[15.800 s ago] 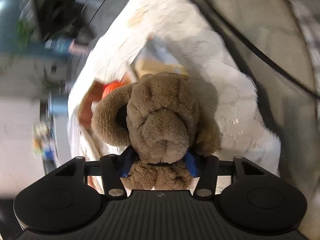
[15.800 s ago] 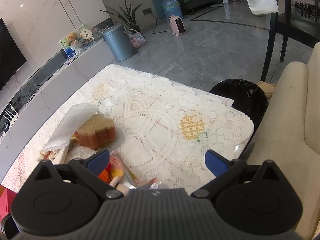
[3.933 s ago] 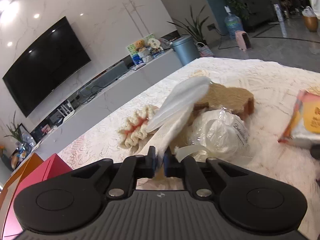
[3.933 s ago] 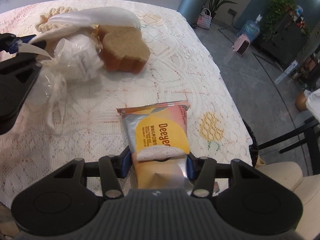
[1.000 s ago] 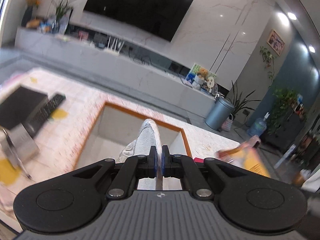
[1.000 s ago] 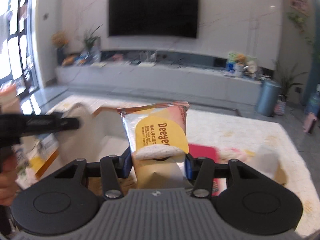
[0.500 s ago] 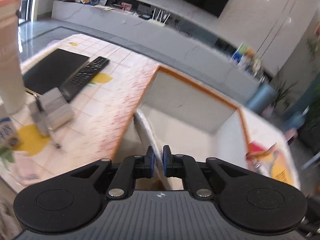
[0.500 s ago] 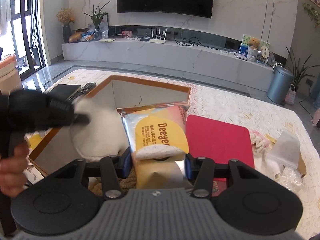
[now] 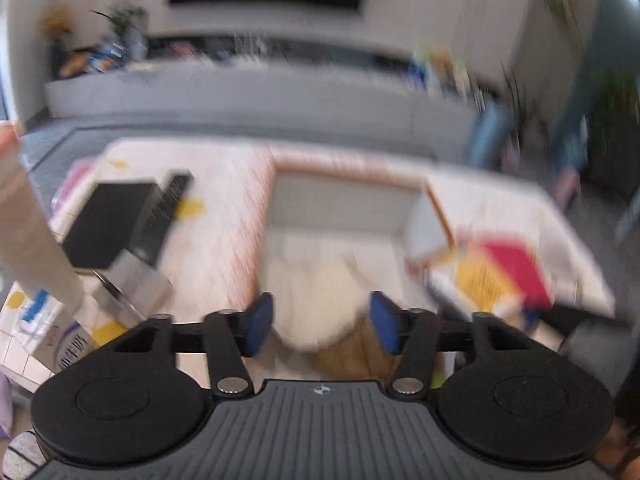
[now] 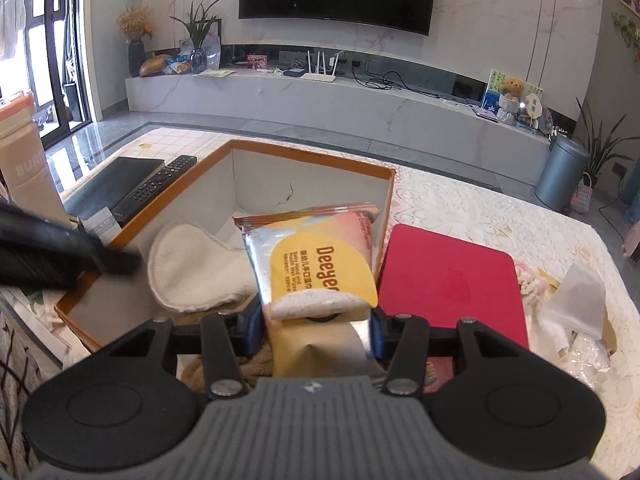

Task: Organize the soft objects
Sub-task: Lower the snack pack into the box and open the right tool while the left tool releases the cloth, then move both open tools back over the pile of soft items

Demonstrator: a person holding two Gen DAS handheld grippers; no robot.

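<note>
The left wrist view is blurred. My left gripper (image 9: pixel 322 326) hangs over the orange-rimmed box (image 9: pixel 348 172), its jaws opening, and the blue pads (image 9: pixel 258 324) press on nothing. The white fluffy pad (image 9: pixel 316 308) lies loose below them in the box, on something brown and furry (image 9: pixel 352 348). In the right wrist view my right gripper (image 10: pixel 316 330) is shut on a yellow wet-wipes pack (image 10: pixel 316 268), held above the box (image 10: pixel 312 156). The white pad (image 10: pixel 192 268) leans on the box's left side. The left gripper (image 10: pixel 120 262) shows as a black shape at the left.
A red lid (image 10: pixel 448 280) lies flat just right of the box. A black remote (image 10: pixel 160 188) and a black case lie to its left, beside a tall pink tumbler (image 10: pixel 20 172). A clear plastic bag (image 10: pixel 576 292) and crochet piece sit at the far right.
My left gripper has opened and let go of the white pad, which now lies in the box, and has drawn back upward. The right gripper with the pack has sunk slightly.
</note>
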